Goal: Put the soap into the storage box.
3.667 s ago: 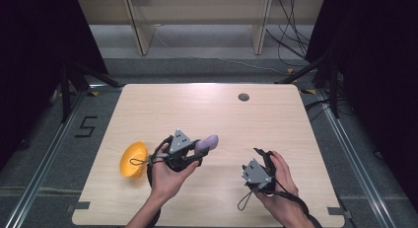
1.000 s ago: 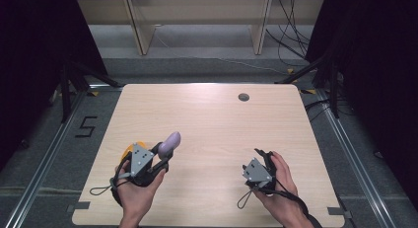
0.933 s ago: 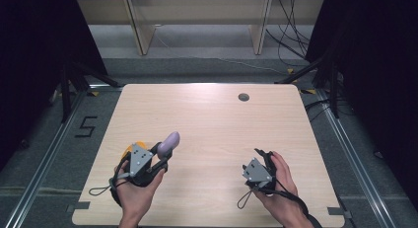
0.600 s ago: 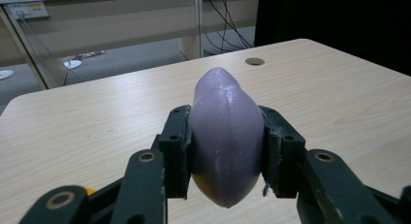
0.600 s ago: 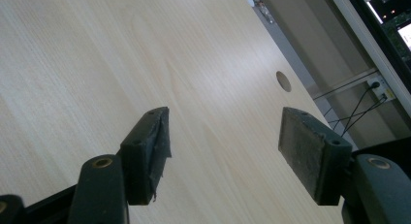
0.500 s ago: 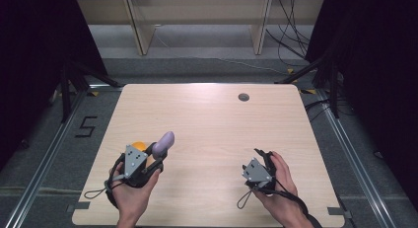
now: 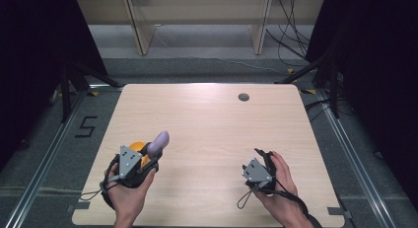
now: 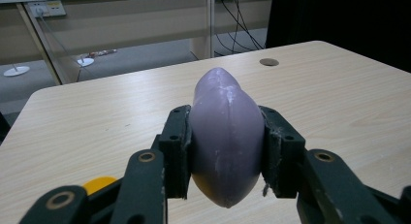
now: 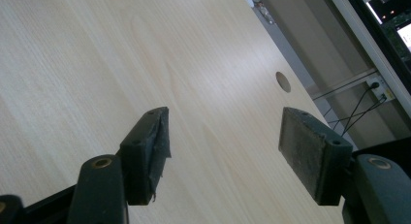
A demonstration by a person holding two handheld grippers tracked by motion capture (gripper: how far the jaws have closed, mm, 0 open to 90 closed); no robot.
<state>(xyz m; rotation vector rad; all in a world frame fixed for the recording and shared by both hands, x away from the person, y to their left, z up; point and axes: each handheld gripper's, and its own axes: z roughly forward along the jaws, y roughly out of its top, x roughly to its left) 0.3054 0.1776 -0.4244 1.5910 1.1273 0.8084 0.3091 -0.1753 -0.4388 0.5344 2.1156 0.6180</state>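
the purple eggplant [image 8: 226,141] is a smooth, matte, plump oval with a faint seam running along its length and a rounded tip pointing away from the camera; it sits clamped between the jaws of the left gripper [image 8: 226,156], both flat black pads pressed against its sides, its belly bulging out above and below them; in the high view the eggplant [image 7: 158,142] juts forward and up out of the left gripper [image 7: 148,156], lifted above the near left part of the counter [image 7: 212,119]; just under and behind it lies a yellow-orange bowl [image 7: 139,150], rounded and glossy, mostly covered by the gripper, with a sliver of it [image 8: 98,184] peeking out low between the jaw arms in the left gripper view; the left hand [image 7: 127,191] wraps the gripper's body, a grey three-cornered plate on top and a cable looping off beside the wrist; the counter is pale wood-grain laminate with rounded corners and a small round dark hole [image 7: 243,96] near its far edge; well apart, at the near right, the right hand [image 7: 278,181] holds the right gripper [image 7: 260,156] low over bare counter; its jaws [image 9: 225,153] stand wide with nothing between them, the rectangular pads dark, rough and slightly frayed at the edges; beyond the counter lie grey floor, light wooden shelf legs and loose black cables.
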